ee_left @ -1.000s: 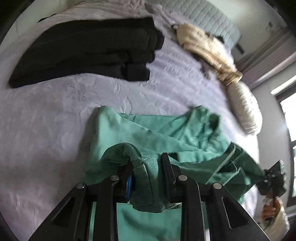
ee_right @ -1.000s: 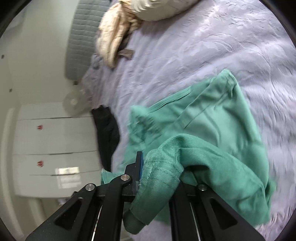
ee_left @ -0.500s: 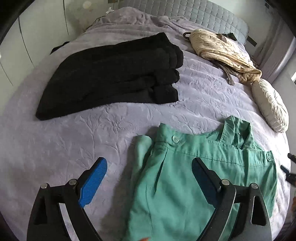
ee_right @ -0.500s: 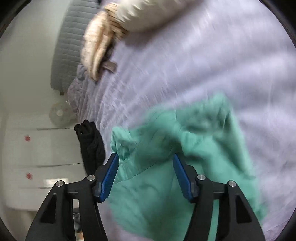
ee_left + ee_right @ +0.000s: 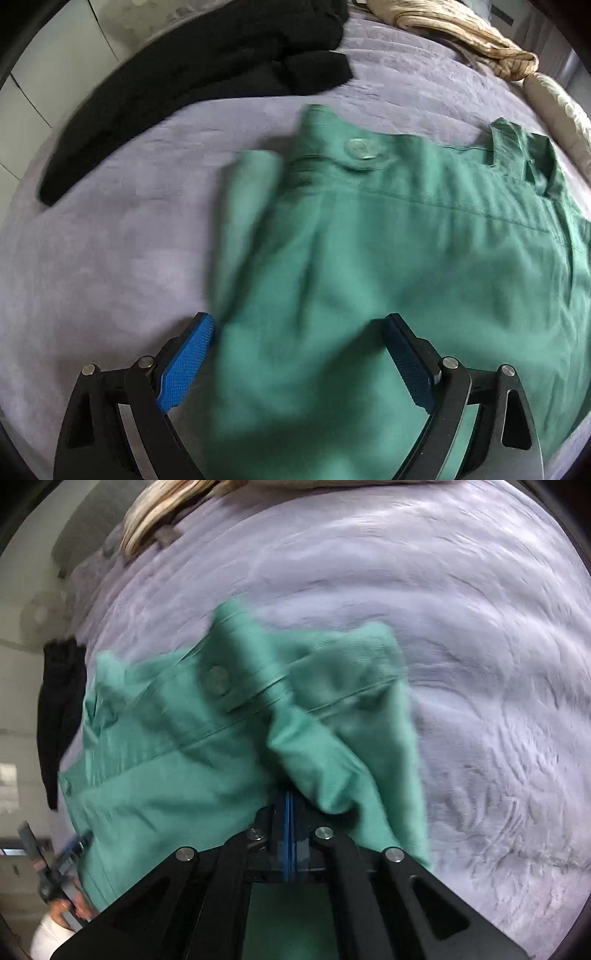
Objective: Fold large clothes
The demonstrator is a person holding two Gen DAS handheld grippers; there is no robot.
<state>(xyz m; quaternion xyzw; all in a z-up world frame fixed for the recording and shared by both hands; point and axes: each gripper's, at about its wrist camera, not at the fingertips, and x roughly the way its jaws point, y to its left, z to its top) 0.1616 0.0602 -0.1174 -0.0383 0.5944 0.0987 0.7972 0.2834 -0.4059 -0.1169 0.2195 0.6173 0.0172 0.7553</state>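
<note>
Beyond the green trousers [image 5: 369,258], black clothes [image 5: 192,77]; left tool [image 5: 299,354] spread, right tool [image 5: 288,805] pressed together.

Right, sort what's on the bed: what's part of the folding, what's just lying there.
Part of the job:
green trousers
left gripper, open over them
right gripper, shut, at a fold

Just lying about:
black garment
beige garment
cushion

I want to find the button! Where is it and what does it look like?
Look on the lilac bedspread for the green trousers. Along their waistband, at the end nearer the black clothes, sits one round, pale, see-through button, the only shiny spot on the green.
</note>
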